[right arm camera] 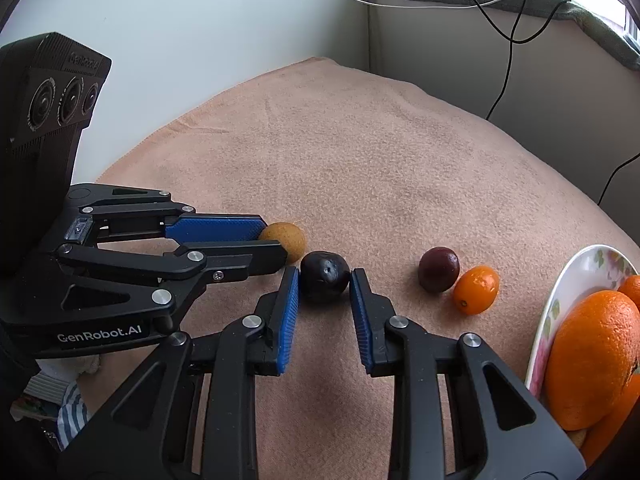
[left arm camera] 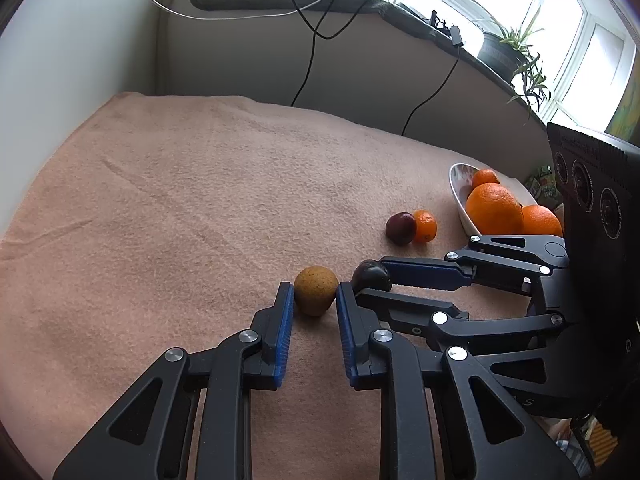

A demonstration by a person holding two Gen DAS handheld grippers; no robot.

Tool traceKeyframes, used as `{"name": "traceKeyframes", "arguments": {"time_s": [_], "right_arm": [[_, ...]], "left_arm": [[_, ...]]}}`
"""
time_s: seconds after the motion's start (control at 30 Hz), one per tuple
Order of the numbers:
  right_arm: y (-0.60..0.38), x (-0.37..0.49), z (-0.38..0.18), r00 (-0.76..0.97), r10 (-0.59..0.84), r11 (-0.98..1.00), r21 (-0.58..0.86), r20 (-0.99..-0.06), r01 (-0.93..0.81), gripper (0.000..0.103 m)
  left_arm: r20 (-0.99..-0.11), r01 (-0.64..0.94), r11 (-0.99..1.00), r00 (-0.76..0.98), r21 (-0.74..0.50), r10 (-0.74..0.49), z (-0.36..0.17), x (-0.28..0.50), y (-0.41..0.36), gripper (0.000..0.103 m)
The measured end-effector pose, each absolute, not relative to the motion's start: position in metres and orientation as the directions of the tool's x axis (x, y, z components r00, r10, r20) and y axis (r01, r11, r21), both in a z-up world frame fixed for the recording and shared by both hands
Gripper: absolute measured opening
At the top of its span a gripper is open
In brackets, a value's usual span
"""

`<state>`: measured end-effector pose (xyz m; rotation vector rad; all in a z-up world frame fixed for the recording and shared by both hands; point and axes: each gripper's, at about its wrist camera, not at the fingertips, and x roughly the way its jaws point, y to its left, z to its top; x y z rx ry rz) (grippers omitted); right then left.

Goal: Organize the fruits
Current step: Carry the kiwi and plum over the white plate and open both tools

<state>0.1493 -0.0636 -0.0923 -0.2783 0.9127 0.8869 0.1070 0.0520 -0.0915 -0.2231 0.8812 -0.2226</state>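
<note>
A brown round fruit (left arm camera: 315,290) lies on the tan blanket between the tips of my left gripper (left arm camera: 315,289), whose blue pads touch or nearly touch its sides. A dark plum (right arm camera: 325,281) lies between the tips of my right gripper (right arm camera: 325,278), pads at its sides. Both fruits rest on the blanket. A second reddish plum (right arm camera: 439,269) and a small orange (right arm camera: 476,289) lie to the right. A white bowl (right arm camera: 560,300) at the far right holds large oranges (right arm camera: 592,356).
The tan blanket (left arm camera: 180,200) covers the surface up to a wall and a ledge. Black and white cables (left arm camera: 308,64) hang down the ledge. Potted plants (left arm camera: 508,52) stand on the windowsill. The two grippers sit close side by side.
</note>
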Motion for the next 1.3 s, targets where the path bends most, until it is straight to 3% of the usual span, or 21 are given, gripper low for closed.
{"name": "traceKeyframes", "arguments": {"time_s": [0.73,1.3], "right_arm": [[-0.147,0.131,-0.032,0.429,0.590,0.703,0.173,-0.684,-0.690,0.027],[-0.231,0.136,-0.008,0.555,0.526,0.801,0.158,-0.645,-0.577,0.027]], "left_arm": [[-0.662,0.184,0.942,0.673,-0.281,-0.329,-0.053,0.092,0.008,0.018],[-0.632,0.286,0.910,0.655,-0.300,-0.414,-0.039,0.101,-0.046,0.018]]}}
